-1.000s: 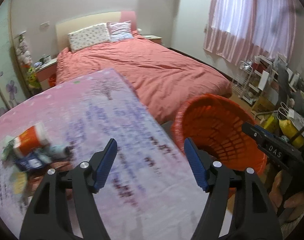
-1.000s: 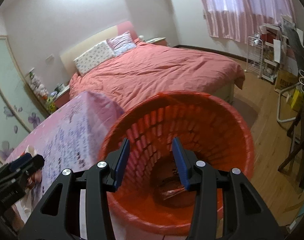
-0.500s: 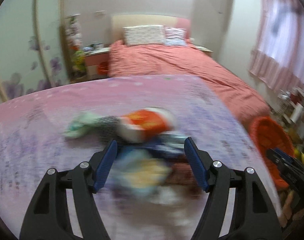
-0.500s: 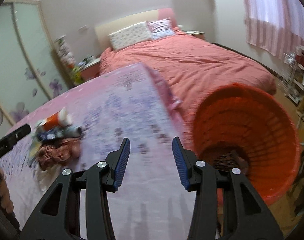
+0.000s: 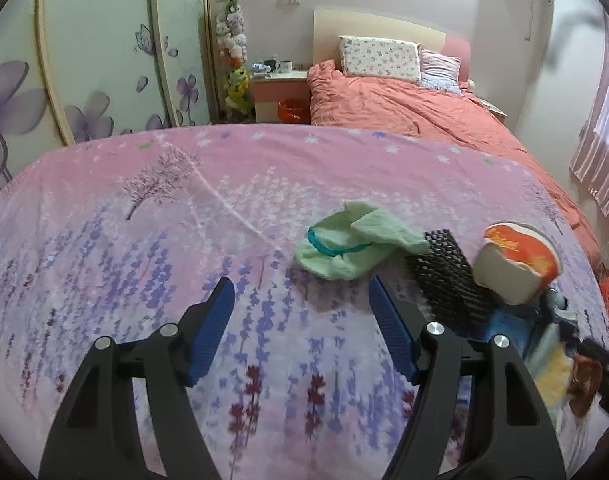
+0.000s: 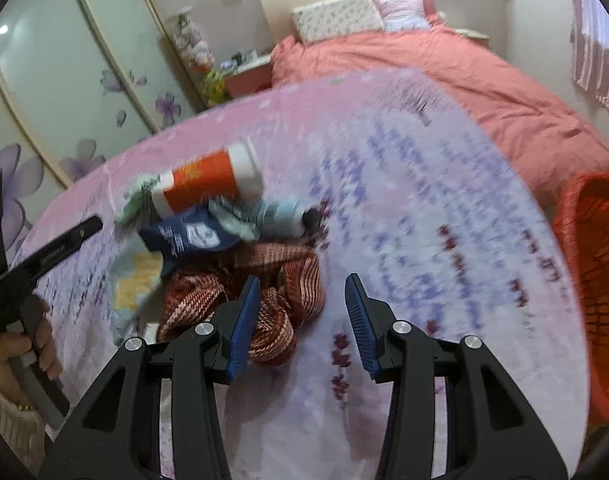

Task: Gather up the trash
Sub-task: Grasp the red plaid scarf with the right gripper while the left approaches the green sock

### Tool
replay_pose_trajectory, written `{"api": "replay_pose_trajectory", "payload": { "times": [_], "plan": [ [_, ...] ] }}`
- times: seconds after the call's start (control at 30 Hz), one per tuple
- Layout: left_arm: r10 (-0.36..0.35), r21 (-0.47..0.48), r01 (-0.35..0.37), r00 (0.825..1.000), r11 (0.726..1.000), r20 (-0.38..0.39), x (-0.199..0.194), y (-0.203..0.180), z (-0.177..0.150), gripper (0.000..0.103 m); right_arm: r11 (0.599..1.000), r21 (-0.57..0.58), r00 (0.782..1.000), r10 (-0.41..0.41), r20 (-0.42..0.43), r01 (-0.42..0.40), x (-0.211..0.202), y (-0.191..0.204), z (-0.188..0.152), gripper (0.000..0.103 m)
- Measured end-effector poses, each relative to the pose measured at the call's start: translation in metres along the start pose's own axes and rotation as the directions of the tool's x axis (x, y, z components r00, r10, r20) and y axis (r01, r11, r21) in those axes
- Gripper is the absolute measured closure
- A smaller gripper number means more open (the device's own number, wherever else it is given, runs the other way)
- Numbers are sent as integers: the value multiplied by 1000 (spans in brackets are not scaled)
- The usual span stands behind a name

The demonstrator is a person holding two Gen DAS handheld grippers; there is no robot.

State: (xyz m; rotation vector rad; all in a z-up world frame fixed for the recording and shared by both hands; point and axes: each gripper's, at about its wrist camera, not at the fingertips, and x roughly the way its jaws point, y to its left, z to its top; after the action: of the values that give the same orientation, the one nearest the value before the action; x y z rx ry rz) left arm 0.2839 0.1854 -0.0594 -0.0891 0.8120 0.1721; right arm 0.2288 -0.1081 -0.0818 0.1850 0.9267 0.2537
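Both empty grippers, left and right with jaws wide, have swung from the basket back to the trash pile just ahead, ready for another pickup.

A bed with a salmon-pink duvet stood against the far wall, a floral pillow and a striped pillow propped at its pale headboard. Beside it sat a pink-fronted nightstand carrying mugs — a column of stuffed toys hung in the corner next to it. Sliding wardrobe doors printed with purple flowers lined the left wall. Pink striped curtains covered a bright window on the right. In front lay a pink tablecloth patterned with lavender.
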Motion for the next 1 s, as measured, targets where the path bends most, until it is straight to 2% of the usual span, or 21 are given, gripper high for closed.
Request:
{"api": "replay_pose_trajectory", "payload": {
  "times": [0.03, 0.07, 0.1, 0.13, 0.3, 0.37, 0.43, 0.47, 0.53, 0.57, 0.6, 0.63, 1.0],
  "plan": [
    [-7, 2, 7, 1000, 1000, -7, 6, -2, 0, 34, 1000, 1, 1000, 26, -15, -26, 4, 0, -3, 79],
    [-12, 6, 12, 1000, 1000, -12, 11, -3, -1, 34, 1000, -3, 1000, 27, -8, -27, 3, -1, -6, 80],
    [-21, 11, 21, 1000, 1000, -16, 16, -4, 0, 34, 1000, -23, 1000, 21, 6, -21, 1, 1, -8, 87],
    [-25, 14, 25, 1000, 1000, -16, 17, -7, -1, 34, 999, -38, 1000, 17, 12, -17, -1, 3, -9, 90],
    [-25, 28, 25, 999, 999, -21, 27, -22, 2, 35, 997, -39, 996, -61, 66, 64, -12, -2, -12, 93],
    [-14, 33, 15, 999, 999, -37, 34, -25, 5, 40, 996, -1, 992, -94, 88, 94, -17, -14, -9, 93],
    [-21, 30, 23, 998, 999, -57, 39, -27, 7, 55, 992, 30, 987, -127, 103, 125, -19, -24, -7, 93],
    [-19, 27, 21, 998, 999, -65, 42, -28, 8, 58, 989, 45, 983, -147, 106, 143, -20, -30, -6, 93],
    [-10, 22, 11, 998, 1000, -67, 45, -29, 11, 75, 982, 69, 977, -182, 107, 175, -21, -39, -5, 93],
    [-12, 20, 13, 998, 1000, -62, 44, -28, 11, 79, 978, 83, 974, -199, 108, 191, -21, -42, -6, 93],
    [-14, 19, 15, 998, 1000, -58, 44, -27, 11, 89, 975, 94, 972, -209, 110, 199, -23, -48, -6, 93],
    [-18, 20, 19, 998, 1000, -56, 42, -25, 9, 92, 974, 101, 971, -213, 112, 202, -24, -52, -8, 93],
    [-128, 37, 131, 989, 991, -80, -21, -1, -49, 94, 982, 93, 978, -173, 113, 163, -29, -57, -18, 92]
  ]
}}
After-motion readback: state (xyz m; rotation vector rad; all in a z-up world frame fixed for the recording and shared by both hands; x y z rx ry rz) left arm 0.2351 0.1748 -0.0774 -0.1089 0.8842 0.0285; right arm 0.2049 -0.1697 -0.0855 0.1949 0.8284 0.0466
